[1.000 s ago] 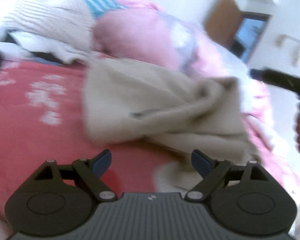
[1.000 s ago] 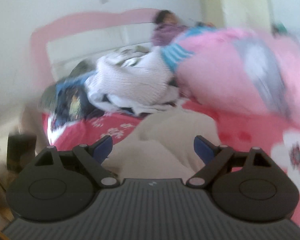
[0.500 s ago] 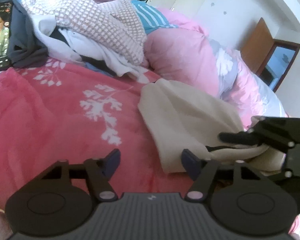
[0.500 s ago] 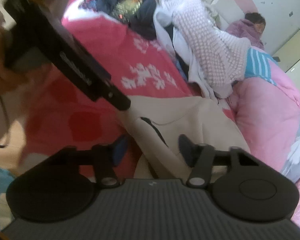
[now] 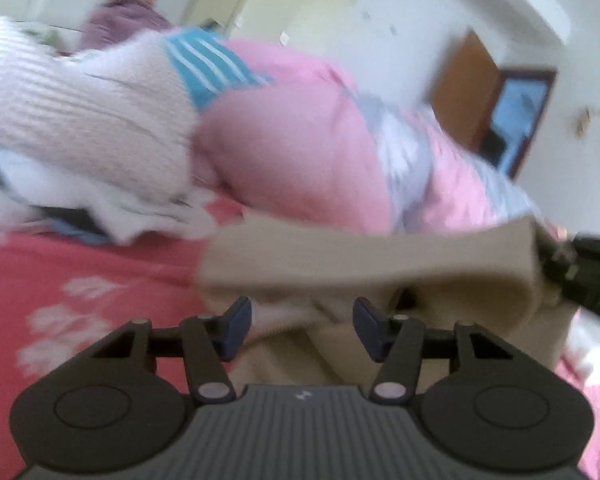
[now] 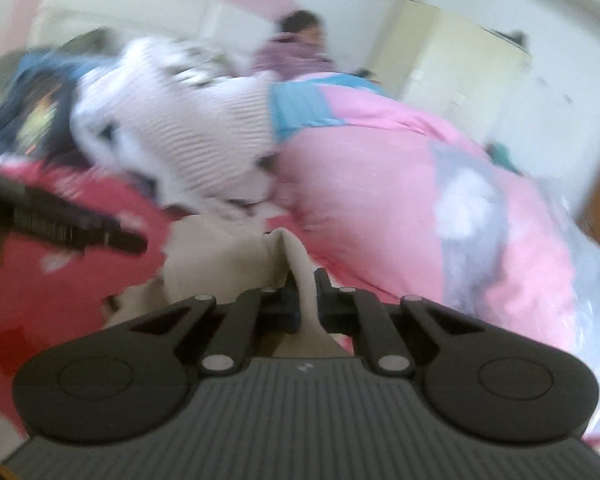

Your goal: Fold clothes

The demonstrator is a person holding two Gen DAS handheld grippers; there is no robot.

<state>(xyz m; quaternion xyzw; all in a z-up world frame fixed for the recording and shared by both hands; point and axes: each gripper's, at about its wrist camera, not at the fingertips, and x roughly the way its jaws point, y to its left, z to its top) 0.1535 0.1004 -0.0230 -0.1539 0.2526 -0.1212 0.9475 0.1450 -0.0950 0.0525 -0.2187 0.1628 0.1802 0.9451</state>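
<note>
On the red floral bedspread at the left, a heap of unfolded clothes topped by a white ribbed knit waits behind the work area, with a pink quilt bulging beside it. The beige garment lies on the bed just ahead of both tools, one edge raised into a band. The left gripper tilts gently downward over its near hem; its jaws are closing with soft folds of the cloth between them, though the pads do not appear to press yet. Further right, the right gripper is clamped together on a raised ridge of the same garment, also angled slightly downward. To do this step well, the left tool should probably finish its pinch on a single clean edge instead of a bunched wad, then both hands should lift evenly and keep the span taut, so the fold lands flat and clear of the quilt. Blur hides finer detail.
</note>
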